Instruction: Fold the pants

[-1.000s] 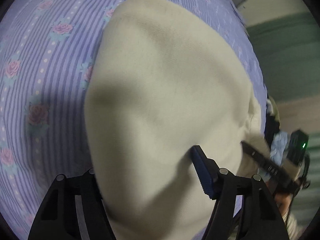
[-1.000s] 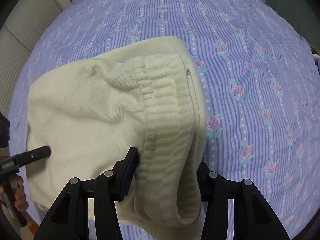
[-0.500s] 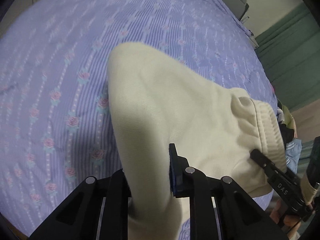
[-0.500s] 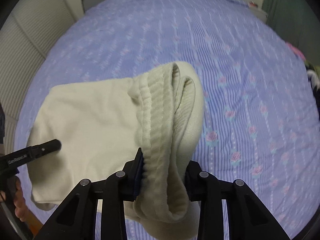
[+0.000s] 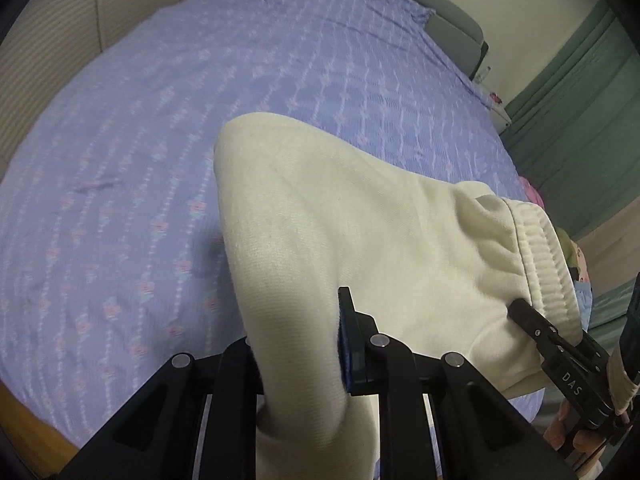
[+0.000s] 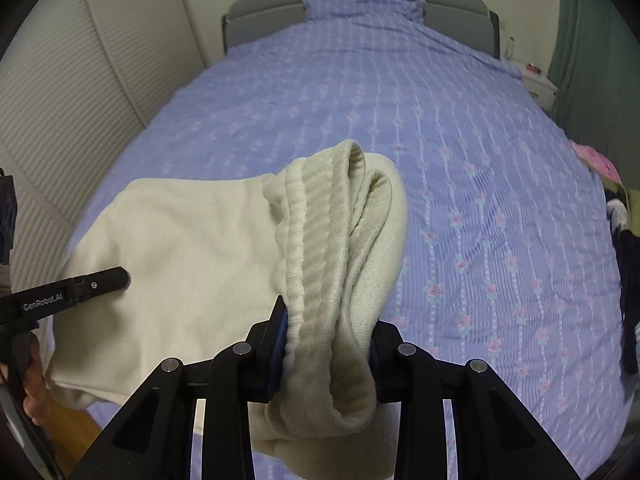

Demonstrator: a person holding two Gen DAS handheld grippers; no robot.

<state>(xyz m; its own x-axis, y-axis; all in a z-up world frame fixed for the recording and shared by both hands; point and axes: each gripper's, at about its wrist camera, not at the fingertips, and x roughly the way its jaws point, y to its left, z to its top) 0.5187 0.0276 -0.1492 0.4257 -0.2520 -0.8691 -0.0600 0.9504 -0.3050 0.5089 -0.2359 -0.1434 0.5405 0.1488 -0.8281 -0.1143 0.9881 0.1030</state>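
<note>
Pants (image 6: 192,264) lifted off bed (image 6: 460,160), fold unfinished.
Left hand-held gripper (image 5: 296,344) and right hand-held gripper (image 6: 326,344) each clamped on cloth; laying down, final folds remain.

Both wrist views close over bed (image 5: 120,160)

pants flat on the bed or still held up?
Held up: both the left gripper and right gripper clamp the cream pants above the bedspread.

Left gripper's (image 5: 298,344) left fingers — behind pants (image 5: 360,216)
</note>
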